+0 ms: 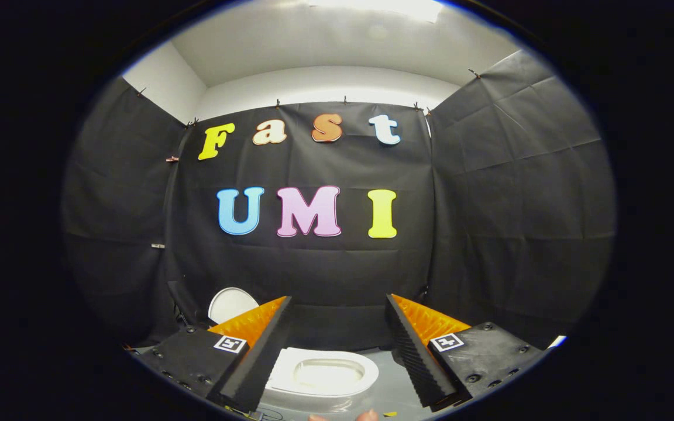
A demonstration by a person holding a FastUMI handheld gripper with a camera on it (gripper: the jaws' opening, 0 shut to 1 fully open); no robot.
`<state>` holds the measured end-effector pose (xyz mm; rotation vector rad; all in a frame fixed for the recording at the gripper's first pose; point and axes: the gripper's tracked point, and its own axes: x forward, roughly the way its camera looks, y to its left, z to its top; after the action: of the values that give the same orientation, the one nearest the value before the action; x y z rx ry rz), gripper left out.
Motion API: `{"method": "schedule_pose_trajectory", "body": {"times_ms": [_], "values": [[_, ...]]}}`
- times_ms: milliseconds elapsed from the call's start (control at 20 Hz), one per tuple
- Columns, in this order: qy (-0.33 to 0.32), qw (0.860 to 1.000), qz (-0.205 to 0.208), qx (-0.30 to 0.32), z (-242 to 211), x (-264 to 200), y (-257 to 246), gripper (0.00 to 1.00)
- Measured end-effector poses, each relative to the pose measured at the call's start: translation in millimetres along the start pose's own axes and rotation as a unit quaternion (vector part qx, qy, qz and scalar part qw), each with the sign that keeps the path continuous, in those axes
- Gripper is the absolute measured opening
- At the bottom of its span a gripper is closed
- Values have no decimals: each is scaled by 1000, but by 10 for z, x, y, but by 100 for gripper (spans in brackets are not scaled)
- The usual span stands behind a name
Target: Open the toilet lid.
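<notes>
Toilet lid (pixel 230 304) appears already raised: in the gripper view a pale rounded panel stands upright behind the gripper's left finger, back from the toilet's seat (pixel 320 374) and close to the black cloth wall (pixel 313 275). The seat lies flat with its oval opening uncovered and the bowl's inside showing through it. By that reading the opening is done and little seems left beyond drawing the gripper clear. Part of the panel is hidden by the finger, so I cannot tell for sure that it joins the seat at a hinge.

The gripper (pixel 337 351) is spread wide and holds nothing; neither finger touches the lid or the seat. Relative to the seat, the gripper sits above and on the near side, with the seat showing low in the gap between the two fingers. The lid stands beyond the seat and off toward the left finger, well apart from both tips. The toilet rests on a grey floor (pixel 392 389).
</notes>
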<state>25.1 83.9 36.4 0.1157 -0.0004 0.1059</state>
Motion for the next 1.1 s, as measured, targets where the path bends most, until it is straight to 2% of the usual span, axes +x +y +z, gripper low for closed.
{"method": "schedule_pose_trajectory", "body": {"times_ms": [250, 500, 1100], "values": [[11, 1000, -7, 3, -160, -134, -219, 98], [-2, 1000, -19, 7, -131, -206, -289, 98], [-1, 1000, 6, 3, -139, -141, 116, 98]]}}
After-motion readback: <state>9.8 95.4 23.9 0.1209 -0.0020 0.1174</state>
